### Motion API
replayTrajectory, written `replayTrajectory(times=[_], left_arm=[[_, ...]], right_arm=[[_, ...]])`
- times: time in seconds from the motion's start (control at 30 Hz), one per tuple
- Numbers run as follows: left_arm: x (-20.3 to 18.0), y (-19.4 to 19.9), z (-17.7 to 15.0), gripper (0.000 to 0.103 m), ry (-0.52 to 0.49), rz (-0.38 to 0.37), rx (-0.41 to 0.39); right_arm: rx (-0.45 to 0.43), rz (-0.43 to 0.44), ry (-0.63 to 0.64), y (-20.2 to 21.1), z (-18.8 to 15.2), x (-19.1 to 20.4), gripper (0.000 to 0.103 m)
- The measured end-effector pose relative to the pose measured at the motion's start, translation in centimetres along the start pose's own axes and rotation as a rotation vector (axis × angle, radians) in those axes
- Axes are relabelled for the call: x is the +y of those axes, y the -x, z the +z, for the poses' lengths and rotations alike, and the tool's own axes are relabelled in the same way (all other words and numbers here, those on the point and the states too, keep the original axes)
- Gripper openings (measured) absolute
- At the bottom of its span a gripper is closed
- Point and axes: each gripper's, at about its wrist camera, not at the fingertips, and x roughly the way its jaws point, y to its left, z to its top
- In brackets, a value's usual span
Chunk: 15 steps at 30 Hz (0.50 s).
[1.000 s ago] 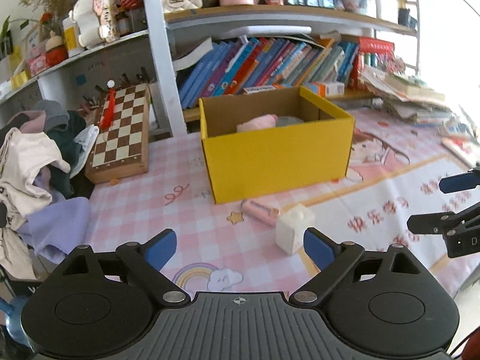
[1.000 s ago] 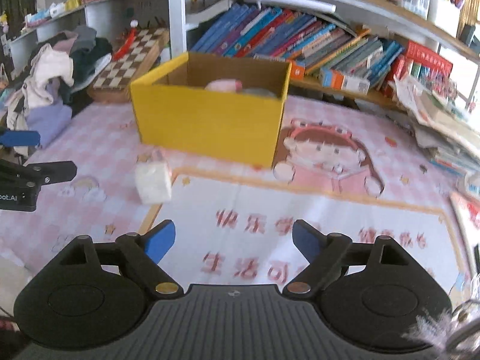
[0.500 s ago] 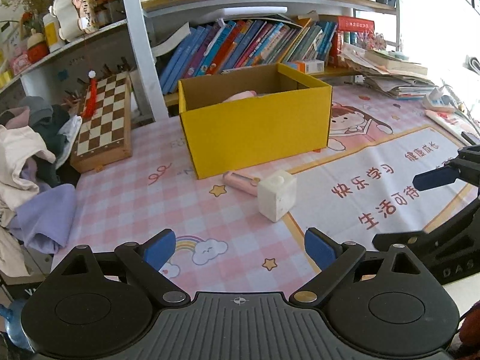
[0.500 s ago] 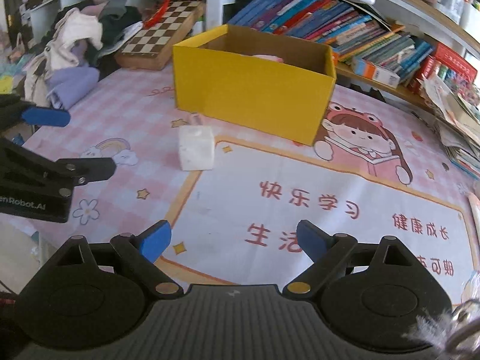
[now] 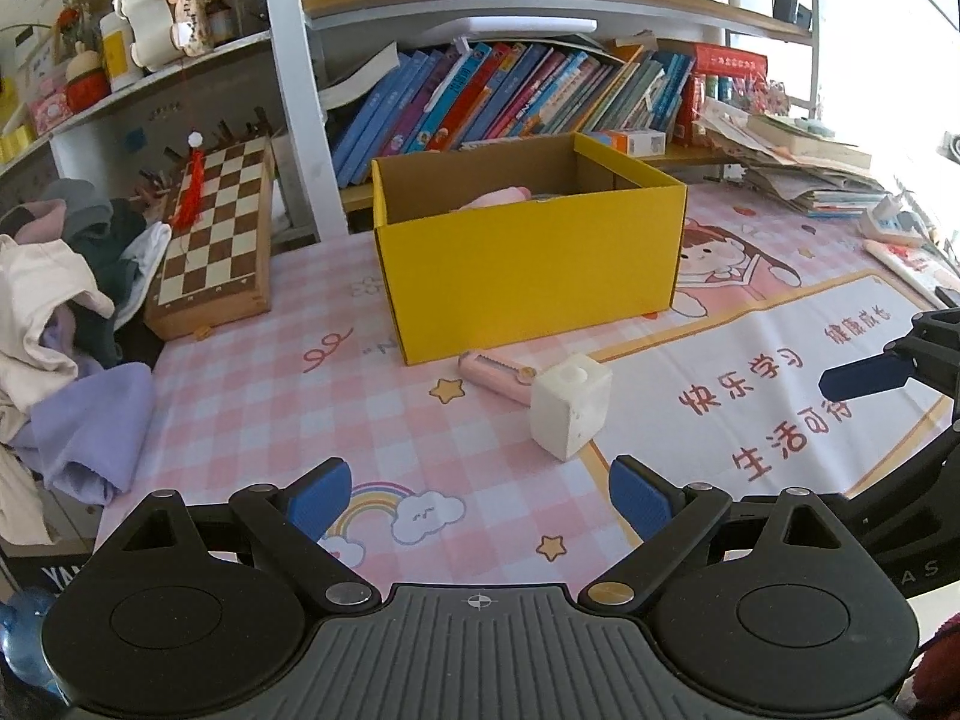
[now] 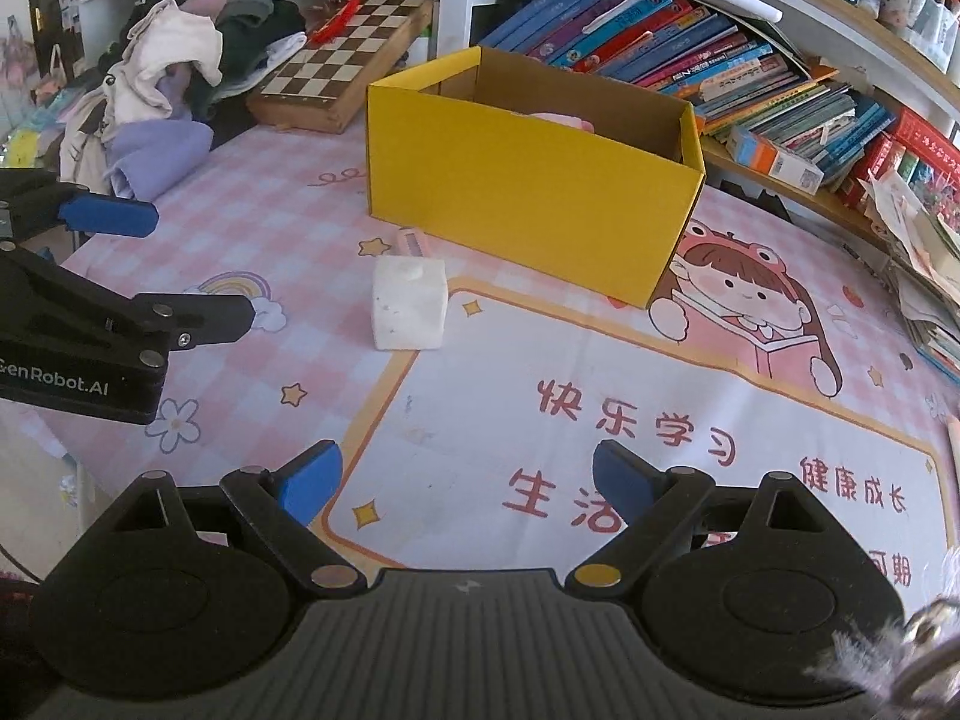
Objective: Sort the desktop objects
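From where I sit the surface (image 5: 252,420), covered by a pink checked mat, carries a yellow box (image 5: 528,276) set toward its back edge, open on top with something pink already lying inside. Just in front of the box's near wall, on the side toward the chessboard, sits the white cube-shaped container (image 5: 570,405), upright with a small cap on top, and touching its far side lies a slim pink utility knife (image 5: 495,377), its long axis running roughly along the box's front wall. Both loose things are still outside the box, so I judge the sorting unfinished. My left claw (image 5: 480,495) has its blue pads spread wide with nothing between them, and the cube lies ahead of it and slightly to its right, fairly near. My right claw (image 6: 467,486) is likewise spread and empty, its jaws having just been opening a little wider; from it the cube lies ahead and off to the left, farther away. I reckon the left is the nearer one, and either would need to straddle the cube's flat sides
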Motion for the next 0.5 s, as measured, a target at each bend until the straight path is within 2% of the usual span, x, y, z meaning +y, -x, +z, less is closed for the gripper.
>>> replayTrajectory(times=[0.5], left_arm=[[0.1, -2.0, 1.5, 0.095, 0.004, -0.009, 0.005]], right_arm=[[0.009, 0.010, 0.016, -1.8, 1.9, -1.3, 0.088]])
